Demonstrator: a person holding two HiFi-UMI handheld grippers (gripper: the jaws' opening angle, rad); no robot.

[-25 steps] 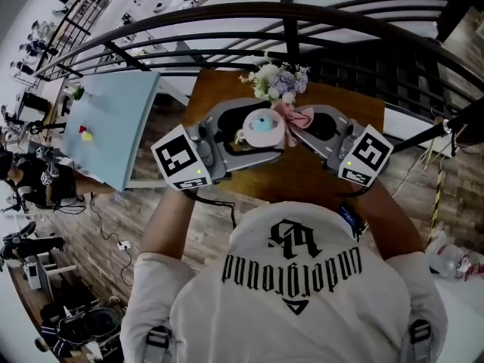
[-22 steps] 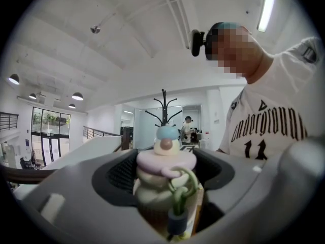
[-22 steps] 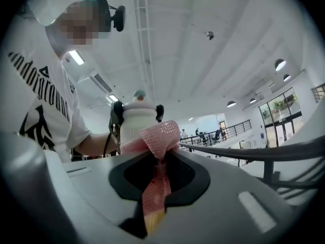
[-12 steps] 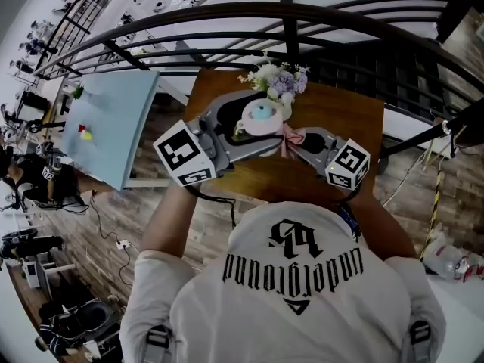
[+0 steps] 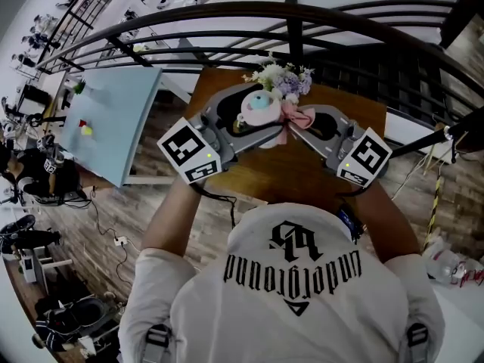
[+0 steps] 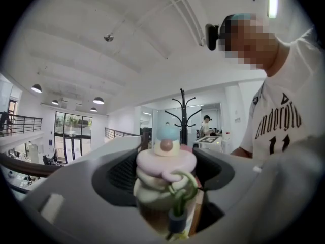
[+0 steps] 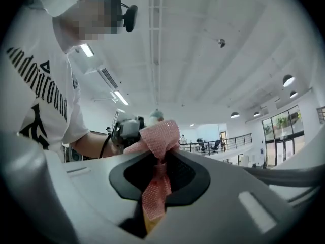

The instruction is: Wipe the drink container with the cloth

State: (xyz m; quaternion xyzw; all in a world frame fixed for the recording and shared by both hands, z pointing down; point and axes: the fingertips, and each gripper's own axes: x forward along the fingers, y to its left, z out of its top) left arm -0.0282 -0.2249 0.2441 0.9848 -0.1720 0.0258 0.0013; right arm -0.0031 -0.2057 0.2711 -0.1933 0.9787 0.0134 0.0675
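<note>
The pastel drink container (image 6: 163,172) is clasped between the fingers of the left gripper (image 5: 261,116), over the wooden worktop (image 5: 302,174). A pink mesh cloth (image 7: 160,136) is pinched in the narrowed fingers of the right gripper (image 7: 158,184) and is held just beside the container, at its 3 o'clock. A flower bunch (image 5: 283,78) is seen at its 12 o'clock.
</note>
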